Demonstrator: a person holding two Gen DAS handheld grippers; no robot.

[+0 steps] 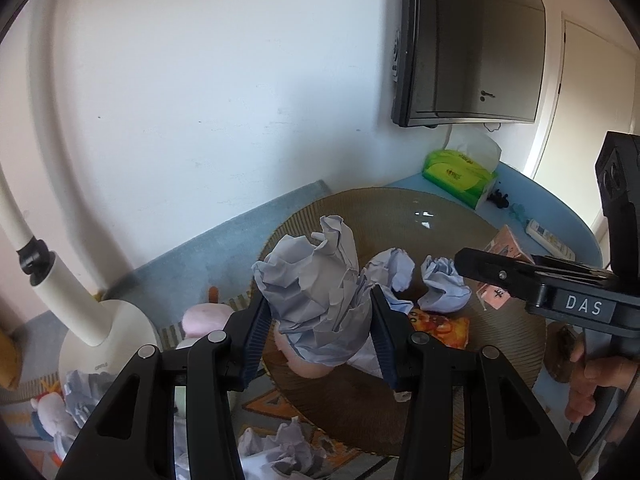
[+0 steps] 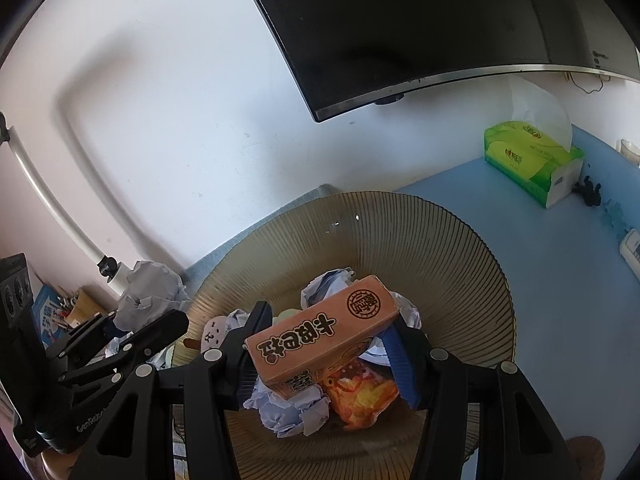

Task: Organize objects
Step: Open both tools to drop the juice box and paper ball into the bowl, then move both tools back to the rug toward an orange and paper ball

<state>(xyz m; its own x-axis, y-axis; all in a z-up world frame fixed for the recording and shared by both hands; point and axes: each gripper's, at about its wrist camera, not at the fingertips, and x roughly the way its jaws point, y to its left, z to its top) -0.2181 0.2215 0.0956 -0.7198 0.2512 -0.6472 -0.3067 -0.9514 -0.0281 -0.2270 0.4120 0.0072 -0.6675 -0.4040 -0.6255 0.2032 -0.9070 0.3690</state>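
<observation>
While two hand-held grippers are hovering over a ribbed brown glass bowl [image 2: 460, 240], each is carrying something above its contents. Seen through the right wrist camera, the right gripper [image 2: 332, 344] is holding an orange snack box [image 2: 320, 340] at centre frame, its jaws standing at a middling width with the blue pads against the box's sides. That box is lying with its long axis running from lower left to upper right of the frame, its printed face turned upward and its far end pointing toward the bowl's back rim. Below it, inside the bowl, crumpled paper balls [image 2: 288, 412] and an orange snack packet [image 2: 360, 396] are lying together.

Through the left wrist camera, the left gripper [image 1: 320, 332] is clasping a large wad of crumpled pale blue paper [image 1: 312, 280] at centre frame, jaws at a middling width and pads pressing its flanks. This wad is standing tall, its long axis running roughly up the frame and leaning slightly left. Two smaller paper balls [image 1: 440, 288] are resting in the bowl just right of it.

At upper right of both views, a green tissue box [image 2: 528, 160] is sitting on the blue table [image 2: 560, 280], beneath a dark monitor [image 2: 420, 20]. At left, a white lamp [image 1: 104, 328] is standing beside more crumpled paper.
</observation>
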